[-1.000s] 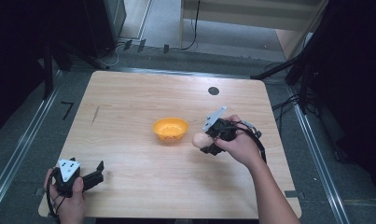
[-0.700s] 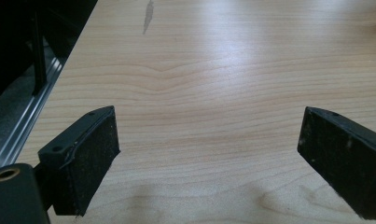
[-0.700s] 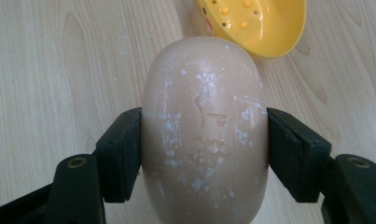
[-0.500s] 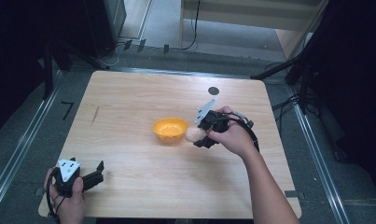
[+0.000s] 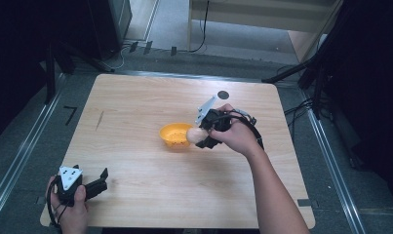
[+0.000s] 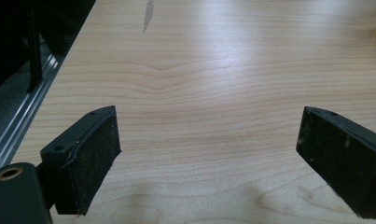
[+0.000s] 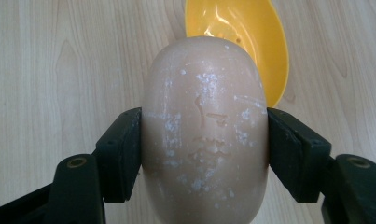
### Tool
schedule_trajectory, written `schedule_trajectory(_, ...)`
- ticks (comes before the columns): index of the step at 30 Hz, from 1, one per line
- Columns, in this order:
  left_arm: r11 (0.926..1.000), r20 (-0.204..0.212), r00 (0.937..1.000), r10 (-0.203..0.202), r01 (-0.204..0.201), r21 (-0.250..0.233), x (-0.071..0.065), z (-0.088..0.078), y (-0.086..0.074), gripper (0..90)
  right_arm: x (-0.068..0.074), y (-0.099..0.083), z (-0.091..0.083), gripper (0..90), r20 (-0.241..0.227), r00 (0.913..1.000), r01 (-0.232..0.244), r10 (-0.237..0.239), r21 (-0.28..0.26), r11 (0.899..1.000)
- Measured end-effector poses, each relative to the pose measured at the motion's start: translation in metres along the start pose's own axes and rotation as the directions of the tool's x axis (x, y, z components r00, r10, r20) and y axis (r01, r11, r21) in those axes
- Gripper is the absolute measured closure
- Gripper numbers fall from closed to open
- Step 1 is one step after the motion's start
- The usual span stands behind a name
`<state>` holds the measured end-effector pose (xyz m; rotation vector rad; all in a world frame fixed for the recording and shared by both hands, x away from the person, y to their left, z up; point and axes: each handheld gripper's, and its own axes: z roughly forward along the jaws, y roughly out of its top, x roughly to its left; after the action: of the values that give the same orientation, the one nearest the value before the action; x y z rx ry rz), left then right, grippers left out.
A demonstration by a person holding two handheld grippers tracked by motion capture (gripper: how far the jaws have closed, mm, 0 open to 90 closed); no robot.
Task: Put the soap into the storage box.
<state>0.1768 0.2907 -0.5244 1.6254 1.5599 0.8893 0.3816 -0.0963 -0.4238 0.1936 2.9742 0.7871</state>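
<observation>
While the left gripper [image 5: 99, 183] rests wide open and empty at the surface's [image 5: 135, 102] near corner, the right gripper [image 5: 200, 136], jaws clamped on the egg [image 7: 204, 130], has carried it leftward to the orange bowl's [image 5: 174, 135] rim. Release into the bowl looks imminent.

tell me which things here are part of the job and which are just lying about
Part of the job:
- egg, held in the right claw
- yellow bowl

Just lying about:
- left claw, open and idle
- round black spot on the table
</observation>
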Motion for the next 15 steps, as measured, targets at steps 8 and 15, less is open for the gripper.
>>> schedule_trajectory(8, 1.0000, 0.004, 1.0000, -0.006, 0.006, 0.002, 0.000, 0.000, 0.000, 6.4, -0.006, 0.015, 0.014, 33.3, -0.019, 0.9990, 0.041, -0.041, 0.005, 0.999)
schedule_trajectory(15, 1.0000, 0.010, 0.9999, -0.006, 0.006, 0.001, 0.000, 0.000, 0.000, 6.4, -0.012, 0.027, 0.018, 33.3, -0.038, 0.9962, 0.079, -0.079, 0.013, 0.997)
